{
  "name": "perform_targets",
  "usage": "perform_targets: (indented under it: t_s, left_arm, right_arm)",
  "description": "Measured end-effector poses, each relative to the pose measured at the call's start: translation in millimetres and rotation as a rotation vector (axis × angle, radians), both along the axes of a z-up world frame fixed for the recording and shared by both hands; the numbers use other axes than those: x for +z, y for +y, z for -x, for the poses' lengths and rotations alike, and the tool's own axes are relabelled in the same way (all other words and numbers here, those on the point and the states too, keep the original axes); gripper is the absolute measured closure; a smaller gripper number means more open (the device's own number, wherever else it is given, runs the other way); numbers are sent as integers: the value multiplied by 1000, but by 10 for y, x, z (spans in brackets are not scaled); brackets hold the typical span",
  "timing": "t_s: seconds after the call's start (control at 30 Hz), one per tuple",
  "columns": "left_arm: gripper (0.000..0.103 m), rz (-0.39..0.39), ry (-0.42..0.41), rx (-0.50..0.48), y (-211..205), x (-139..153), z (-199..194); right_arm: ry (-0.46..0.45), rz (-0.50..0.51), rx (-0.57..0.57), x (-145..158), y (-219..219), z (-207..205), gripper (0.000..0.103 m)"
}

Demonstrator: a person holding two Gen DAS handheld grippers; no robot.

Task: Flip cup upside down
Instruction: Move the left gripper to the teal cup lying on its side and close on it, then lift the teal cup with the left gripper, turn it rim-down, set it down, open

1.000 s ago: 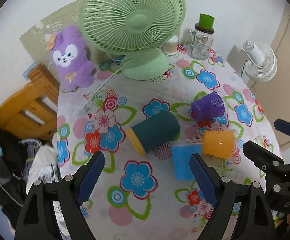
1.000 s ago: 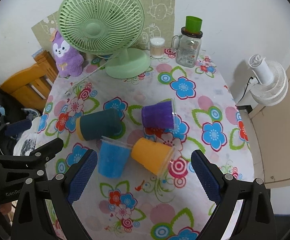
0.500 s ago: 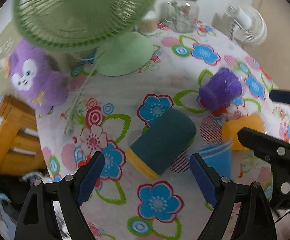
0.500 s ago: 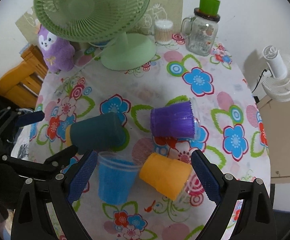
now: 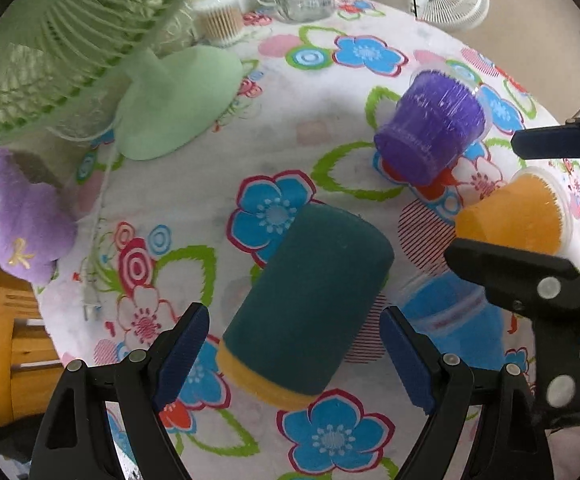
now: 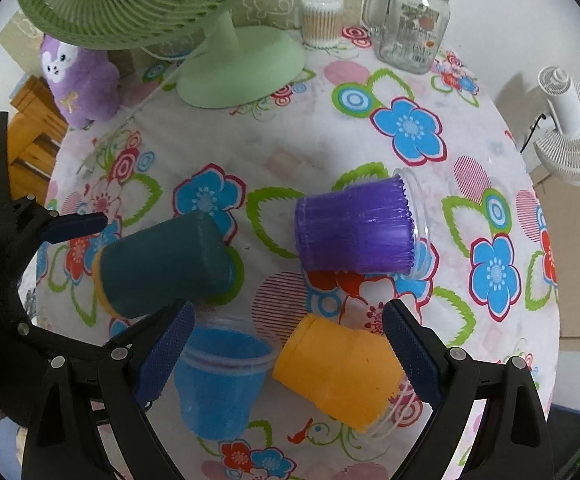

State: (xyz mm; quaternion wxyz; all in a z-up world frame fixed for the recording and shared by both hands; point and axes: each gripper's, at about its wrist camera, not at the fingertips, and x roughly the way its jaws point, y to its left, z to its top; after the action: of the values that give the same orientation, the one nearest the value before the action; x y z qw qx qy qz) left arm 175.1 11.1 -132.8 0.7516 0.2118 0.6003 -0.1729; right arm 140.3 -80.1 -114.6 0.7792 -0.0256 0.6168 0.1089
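A: Left gripper (image 5: 293,346) is low over the flowered tablecloth (image 5: 321,92), jaws spread wide, and the dark teal cup (image 5: 309,300) lies on its side right between them, yellow rim toward the camera. Neither pad touches it.

B: And on the other side, the right gripper (image 6: 286,344) is just as wide, nothing held. Two cups sit in its gap: the blue cup (image 6: 218,384) near the left finger and the orange cup (image 6: 341,376) lying tilted near the right one.

A: Crowded patch of table! The purple cup (image 6: 353,232) lies on its side just beyond those two, mouth pointing right (its clear rim sticks out past the colour).

B: From the left wrist view, the right gripper's black frame crosses in front of the blue cup (image 5: 453,320) and the orange cup (image 5: 513,220), so the two tools are close together.

A: At the back, the green fan (image 6: 242,60) stands on its round base, its cage leaning over the table. A purple plush toy (image 6: 82,80) sits beside it at the table edge.

B: A cotton swab box (image 6: 321,20) and a glass mug jar (image 6: 409,24) stand at the far edge, well apart from the cups. A white fan (image 6: 569,132) is off the table to the right.
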Motion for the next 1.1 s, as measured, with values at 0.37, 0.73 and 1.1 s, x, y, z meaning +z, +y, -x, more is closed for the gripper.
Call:
perform_targets:
  t_s: [0.37, 0.73, 1.1]
  left_arm:
    - [23, 71, 55, -4, -45, -196, -159]
    - [28, 54, 47, 57, 34, -130, -51]
    - [31, 72, 23, 195, 250, 111, 230]
  right_arm:
    - [45, 13, -2, -156, 6, -56, 7]
    - [28, 2, 4, -87, -5, -17, 7]
    - [5, -35, 36, 67, 55, 135, 7]
